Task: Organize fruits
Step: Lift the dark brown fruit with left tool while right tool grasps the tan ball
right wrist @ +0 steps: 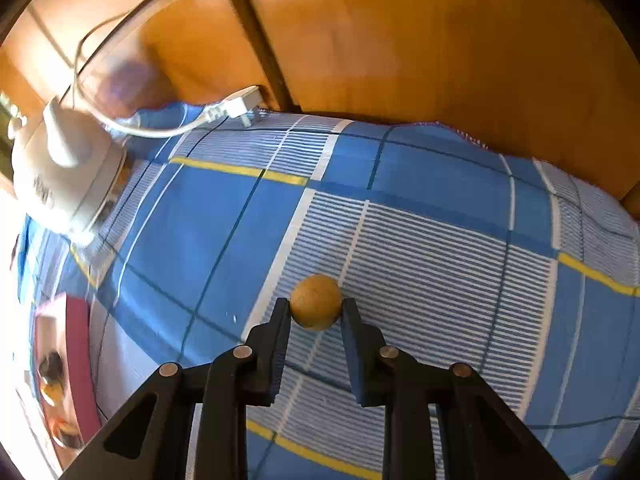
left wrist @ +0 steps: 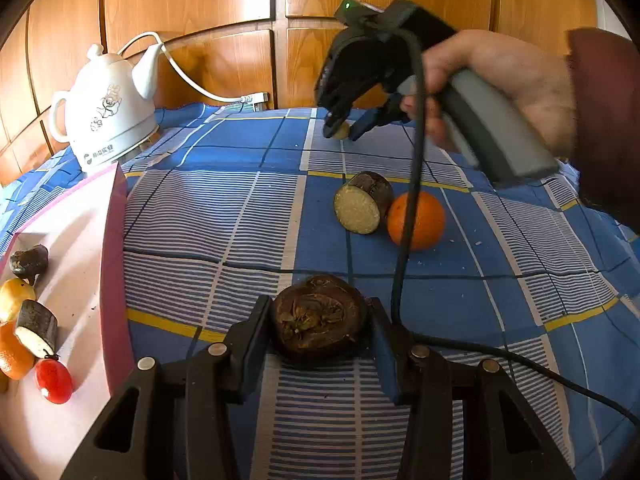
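Observation:
My left gripper (left wrist: 319, 307) is shut on a dark brown round fruit (left wrist: 318, 320), low over the blue checked cloth (left wrist: 240, 220). Beyond it lie a cut dark-skinned piece with pale flesh (left wrist: 362, 202) and an orange (left wrist: 420, 220), touching each other. At the far side of the cloth, a hand (left wrist: 500, 76) holds my right gripper (left wrist: 343, 132). In the right wrist view that gripper (right wrist: 316, 306) is shut on a small tan round fruit (right wrist: 316, 300), both pads against its sides. A pink tray (left wrist: 112, 240) at the left holds several fruits.
In the tray lie a red fruit (left wrist: 54, 380), an orange one (left wrist: 12, 356), a yellow one (left wrist: 14, 296) and two dark cut pieces (left wrist: 36, 328). A white kettle (left wrist: 106, 108) stands behind the tray, its plug (right wrist: 240, 110) near the wooden wall. A black cable (left wrist: 404, 240) hangs across the orange.

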A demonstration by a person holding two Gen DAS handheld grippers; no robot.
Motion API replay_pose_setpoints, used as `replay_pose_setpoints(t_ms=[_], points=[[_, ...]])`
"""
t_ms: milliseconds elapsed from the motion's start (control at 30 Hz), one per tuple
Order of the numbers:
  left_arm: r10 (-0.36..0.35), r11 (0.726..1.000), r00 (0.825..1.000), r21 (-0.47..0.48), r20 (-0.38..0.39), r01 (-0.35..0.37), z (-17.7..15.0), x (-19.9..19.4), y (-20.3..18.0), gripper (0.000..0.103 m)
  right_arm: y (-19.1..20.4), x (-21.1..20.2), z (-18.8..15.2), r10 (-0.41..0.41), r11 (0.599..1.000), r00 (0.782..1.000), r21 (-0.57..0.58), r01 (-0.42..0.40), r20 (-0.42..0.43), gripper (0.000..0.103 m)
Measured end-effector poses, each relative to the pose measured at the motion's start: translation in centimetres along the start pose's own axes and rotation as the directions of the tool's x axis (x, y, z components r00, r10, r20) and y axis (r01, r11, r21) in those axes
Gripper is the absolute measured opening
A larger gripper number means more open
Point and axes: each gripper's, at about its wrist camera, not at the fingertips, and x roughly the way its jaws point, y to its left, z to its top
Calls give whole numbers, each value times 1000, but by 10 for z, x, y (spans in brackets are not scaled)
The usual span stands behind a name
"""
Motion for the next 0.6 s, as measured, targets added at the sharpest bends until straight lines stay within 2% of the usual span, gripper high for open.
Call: replay_pose_setpoints(t_ms=[100, 267, 400, 600], points=[[2, 1000, 1000, 1, 1, -2, 0, 0, 1, 47, -4, -20, -15, -1, 999, 1000, -41, 2, 5, 25], [0, 1000, 1000, 0, 1, 0, 0, 1, 1, 47, -30, -68, -66, 0, 997, 1000, -81, -1, -13, 25], [1, 1000, 1000, 0, 2, -1, 0, 1, 1, 47, -63, -108, -117, -49, 995, 999, -82, 48, -10, 25], [6, 1000, 1000, 5, 0, -6, 0, 0, 0, 47, -88, -143, -166, -105, 992, 994, -61, 107, 31, 25]])
